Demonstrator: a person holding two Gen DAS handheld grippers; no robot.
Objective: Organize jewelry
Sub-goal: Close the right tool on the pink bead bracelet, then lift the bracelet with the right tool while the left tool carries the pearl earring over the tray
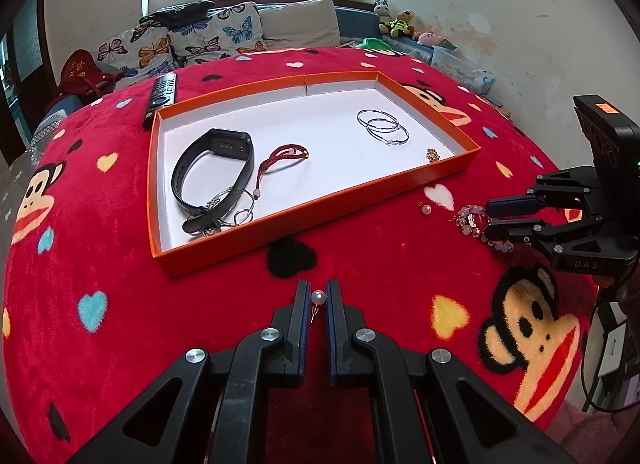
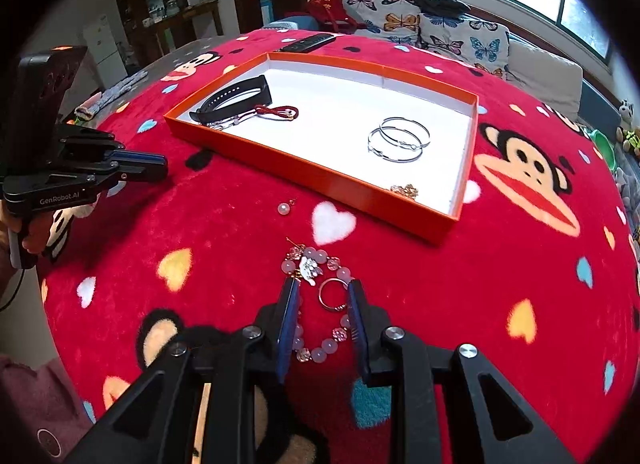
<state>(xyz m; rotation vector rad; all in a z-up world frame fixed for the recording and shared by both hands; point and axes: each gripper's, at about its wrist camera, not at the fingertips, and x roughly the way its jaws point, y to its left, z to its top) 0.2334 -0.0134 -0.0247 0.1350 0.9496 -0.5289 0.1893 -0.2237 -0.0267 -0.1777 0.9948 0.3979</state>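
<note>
A pearl earring (image 1: 318, 297) sits pinched between the two fingers of the left gripper (image 1: 318, 306), its pearl showing just at the tips and its thin post running down into the narrow gap; the fingers are clamped on it, low over the red blanket (image 1: 360, 264) that covers the bench. At about eleven o'clock from that earring lies the orange tray (image 1: 280, 223). In the tray's near-left corner are a black wristband (image 1: 212, 175), a red cord bracelet (image 1: 276, 161) and a thin silver piece (image 1: 240, 211); toward its far-right side lie two silver hoops (image 1: 382, 127), overlapping, and a small gold ornament (image 1: 432, 154) in the right corner.

A second pearl earring (image 2: 285, 208) lies loose on the blanket, just outside the tray's near wall. At six o'clock from it, a pink bead bracelet (image 2: 320, 348) lies between the fingers of the right gripper (image 2: 322, 296), both fingers touching its sides and closed against it. A silver ring (image 2: 334, 296) lies inside the bracelet's loop. A black remote (image 1: 162, 93) lies beyond the tray's far-left corner.
</note>
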